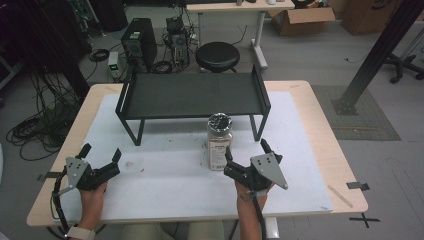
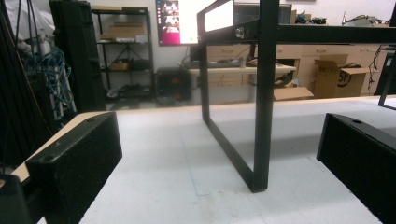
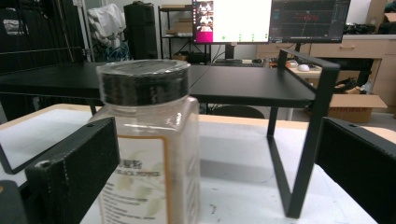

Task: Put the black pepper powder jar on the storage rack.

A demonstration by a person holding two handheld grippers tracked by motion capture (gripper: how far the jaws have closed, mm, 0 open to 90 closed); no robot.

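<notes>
At the bottom of the high view, two hands hold matte black grippers over a white mat (image 1: 165, 190) on a pale wooden table (image 1: 345, 195). The left gripper (image 1: 101, 154), at lower left, has its jaws spread wide with nothing between them. The right gripper (image 1: 246, 151), at lower centre-right, is likewise spread wide and empty, with a grey three-cornered plate on top.

Just beyond the right gripper's left jaw stands a spice jar (image 1: 219, 141): clear squarish plastic, pale powder inside, a printed label and a round ribbed black lid. It stands upright, long axis vertical, lid up. In the right gripper view the spice jar (image 3: 149, 154) sits at left centre, close by the left jaw rather than midway.

Further up the frame stands a black metal shelf rack (image 1: 192, 95), flat-topped, on thin square-section legs. The jar stands just before its front edge, right of centre.
</notes>
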